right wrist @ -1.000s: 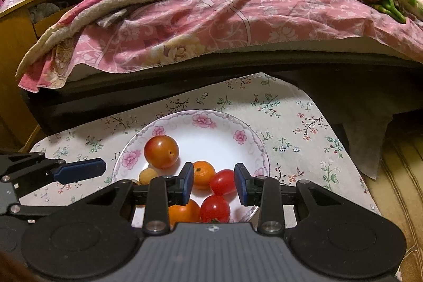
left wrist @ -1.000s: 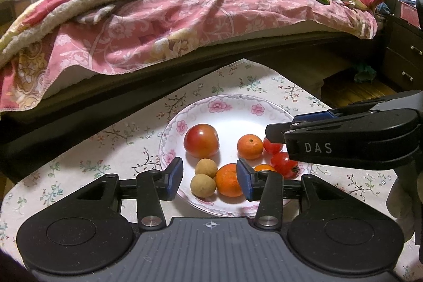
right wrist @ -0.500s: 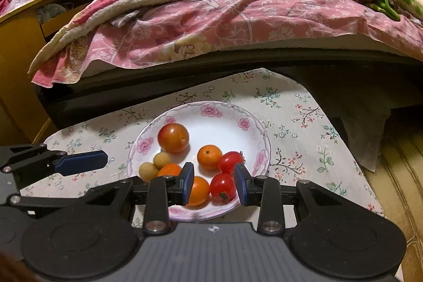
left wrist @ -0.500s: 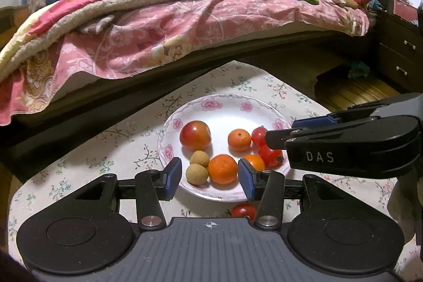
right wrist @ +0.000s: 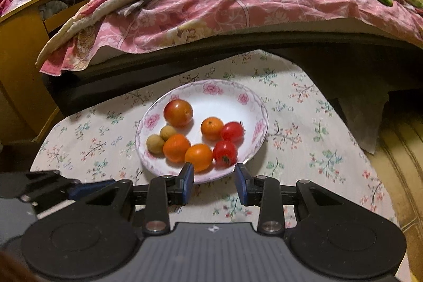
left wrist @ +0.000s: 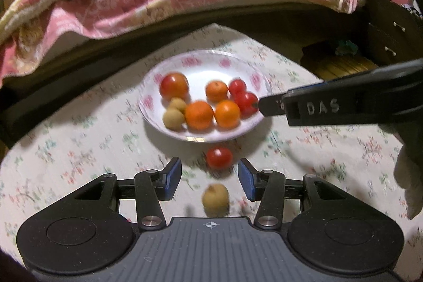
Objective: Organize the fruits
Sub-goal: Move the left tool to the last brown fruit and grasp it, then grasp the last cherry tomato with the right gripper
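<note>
Nearest, left gripper (left wrist: 210, 183): matte black body, ribbed deck, blue pads spread wide, nothing held. Btwn them on floral cloth (left wrist: 79, 144): round tan longan (left wrist: 215, 198), then glossy cherry tomato (left wrist: 219, 157) just short of plate rim. Right gripper (right wrist: 214, 183): jaws equally wide, empty, tips at near rim. Round glazed plate (right wrist: 251, 107), pink-flower border, w/ big tomato (right wrist: 178, 112), 3 mandarins, 2 cherry tomatoes, 2 longans. Beyond: rumpled pink quilt (right wrist: 211, 9) on dark bed frame.
</note>
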Demonstrator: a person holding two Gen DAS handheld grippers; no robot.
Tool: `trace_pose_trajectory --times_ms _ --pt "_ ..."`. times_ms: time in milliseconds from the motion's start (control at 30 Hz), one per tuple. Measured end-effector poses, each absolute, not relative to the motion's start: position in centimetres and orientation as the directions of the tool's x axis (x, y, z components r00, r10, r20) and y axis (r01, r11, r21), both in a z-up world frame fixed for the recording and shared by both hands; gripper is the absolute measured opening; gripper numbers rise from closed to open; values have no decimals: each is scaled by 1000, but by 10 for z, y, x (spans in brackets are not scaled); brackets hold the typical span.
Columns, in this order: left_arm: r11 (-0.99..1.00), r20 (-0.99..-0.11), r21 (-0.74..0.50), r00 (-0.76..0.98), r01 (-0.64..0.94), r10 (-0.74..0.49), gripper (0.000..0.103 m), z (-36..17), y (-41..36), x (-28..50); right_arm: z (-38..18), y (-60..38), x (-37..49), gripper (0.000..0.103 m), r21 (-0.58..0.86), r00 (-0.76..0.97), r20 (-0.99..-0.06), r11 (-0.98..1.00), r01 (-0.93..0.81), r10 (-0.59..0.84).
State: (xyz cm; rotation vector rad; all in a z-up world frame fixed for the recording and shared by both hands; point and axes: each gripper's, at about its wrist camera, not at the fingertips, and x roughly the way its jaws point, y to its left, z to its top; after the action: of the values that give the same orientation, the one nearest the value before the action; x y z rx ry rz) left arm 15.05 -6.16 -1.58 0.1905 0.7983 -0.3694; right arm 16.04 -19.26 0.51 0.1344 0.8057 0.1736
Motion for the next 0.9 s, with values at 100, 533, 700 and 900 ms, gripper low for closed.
trace_pose_trajectory --times_ms 100,533,700,900 --pt "916 -746 34 620 401 -244 56 -26 -65 147 3 -192 152 37 197 668 -711 974 -110 219" --pt "918 -771 19 591 396 -239 35 -48 -66 152 -9 -189 158 37 205 630 -740 971 -123 236" --pt "914 -770 26 591 406 -241 34 -47 -66 150 -16 -184 162 37 207 602 -760 969 -132 244" --pt "906 -782 53 582 419 -223 34 -42 -58 137 -25 -173 164 37 214 579 -769 962 -169 273"
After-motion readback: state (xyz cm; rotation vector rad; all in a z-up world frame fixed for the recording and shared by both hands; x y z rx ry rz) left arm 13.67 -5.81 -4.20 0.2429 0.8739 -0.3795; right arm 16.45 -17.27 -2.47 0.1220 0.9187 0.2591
